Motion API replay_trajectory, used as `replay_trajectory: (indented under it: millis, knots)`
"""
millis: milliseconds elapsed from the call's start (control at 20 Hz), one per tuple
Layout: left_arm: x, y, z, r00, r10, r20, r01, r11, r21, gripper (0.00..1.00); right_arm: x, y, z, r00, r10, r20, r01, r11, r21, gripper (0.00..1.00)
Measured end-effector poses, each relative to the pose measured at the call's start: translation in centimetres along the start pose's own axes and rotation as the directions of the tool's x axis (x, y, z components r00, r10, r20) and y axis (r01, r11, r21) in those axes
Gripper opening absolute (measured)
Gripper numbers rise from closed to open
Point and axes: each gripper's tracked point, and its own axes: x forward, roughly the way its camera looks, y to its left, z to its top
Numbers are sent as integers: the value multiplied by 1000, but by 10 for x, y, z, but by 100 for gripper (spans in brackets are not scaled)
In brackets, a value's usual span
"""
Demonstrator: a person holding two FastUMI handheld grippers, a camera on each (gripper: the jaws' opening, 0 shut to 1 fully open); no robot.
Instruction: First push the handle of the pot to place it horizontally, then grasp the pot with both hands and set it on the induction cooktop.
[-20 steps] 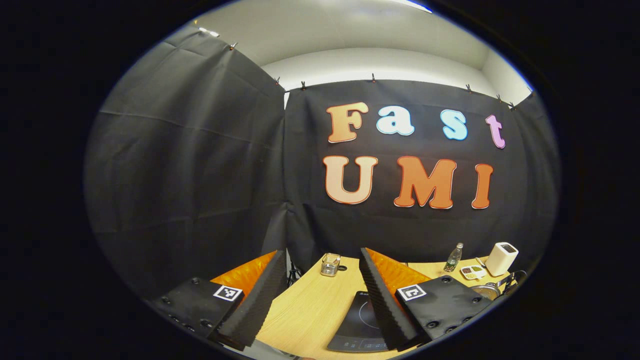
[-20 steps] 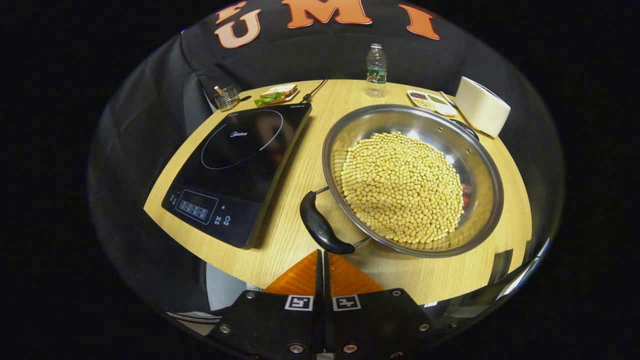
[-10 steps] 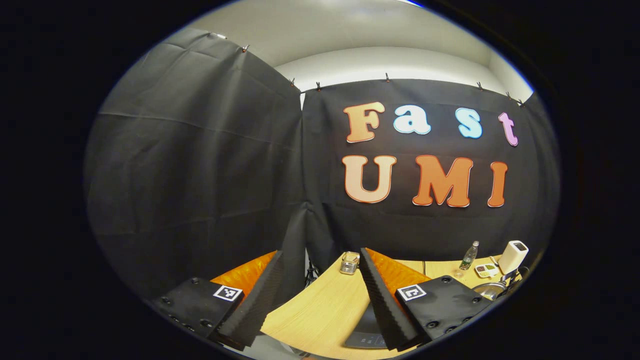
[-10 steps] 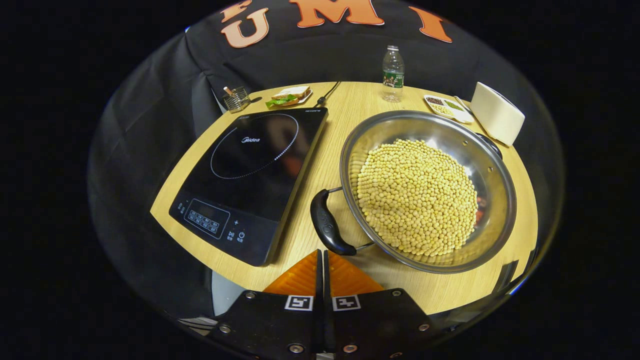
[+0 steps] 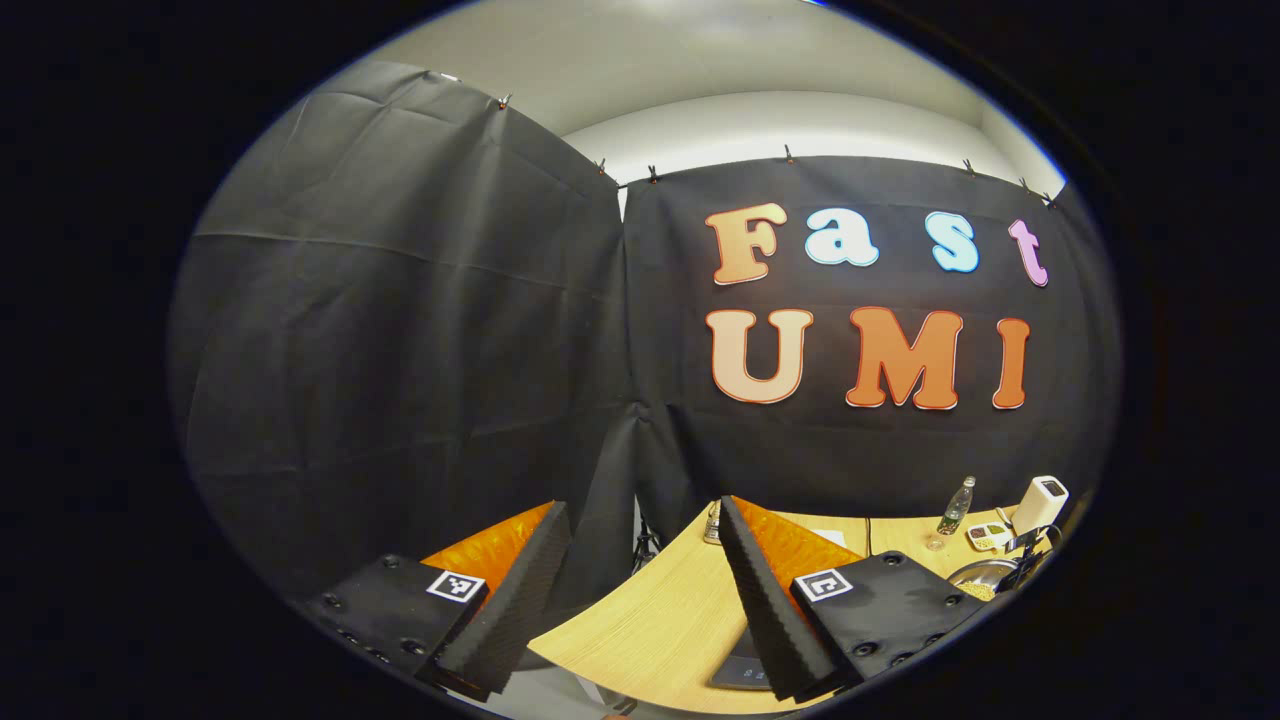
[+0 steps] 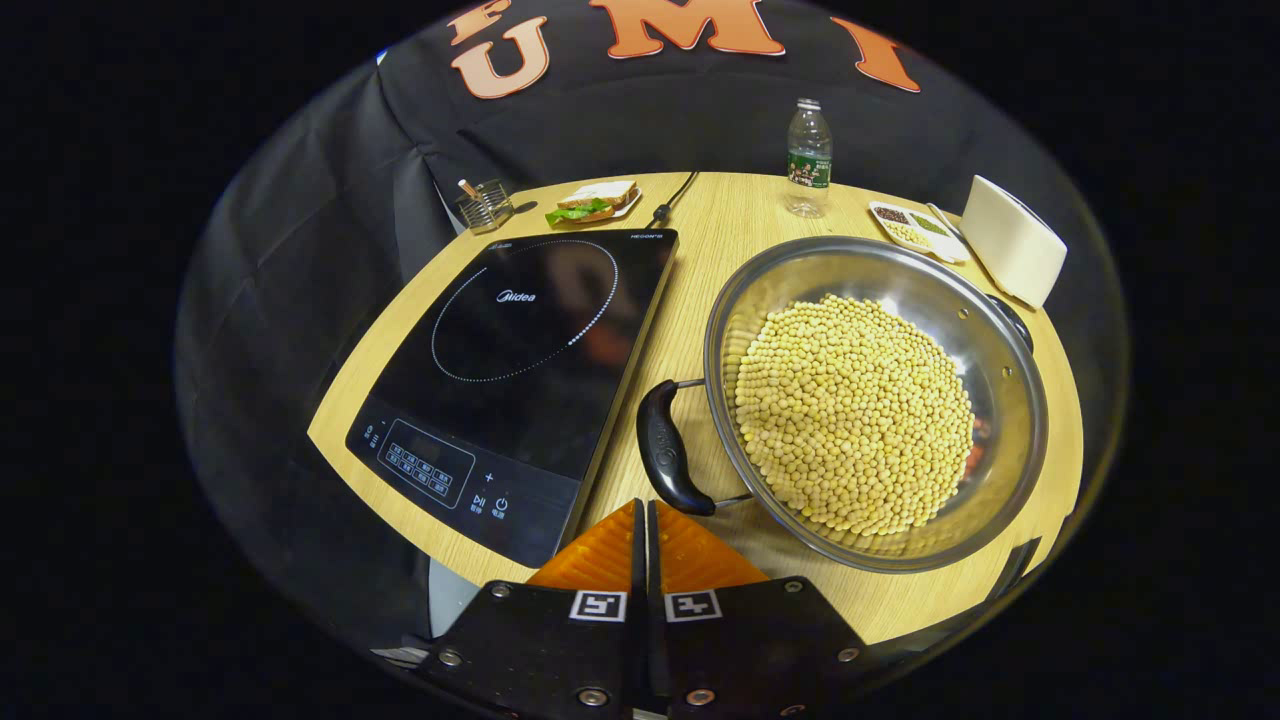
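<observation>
Here the right gripper has its fingers pressed together on nothing, just short of the pot's black handle. The pot, full of yellow beans, sits on the table beside the cooktop. The left gripper is wide open and empty, raised toward the booth wall.

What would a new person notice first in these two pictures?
First, the wide steel pot heaped with yellow beans, on the wooden table right of the black induction cooktop. Next, the pot's black handle, just ahead of the shut right tool.
</observation>
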Motion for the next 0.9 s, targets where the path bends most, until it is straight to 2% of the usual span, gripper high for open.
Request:
replay_trajectory:
  millis: [550,900]
  knots:
    - [-4,-16,-4,997,-78,-5,78,997,-5,98,14,9,20,999,23,25,-23,1000,-4,0]
    - [-2,-40,-10,987,-163,-11,163,986,-20,97,25,15,36,998,24,55,-24,1000,5,0]
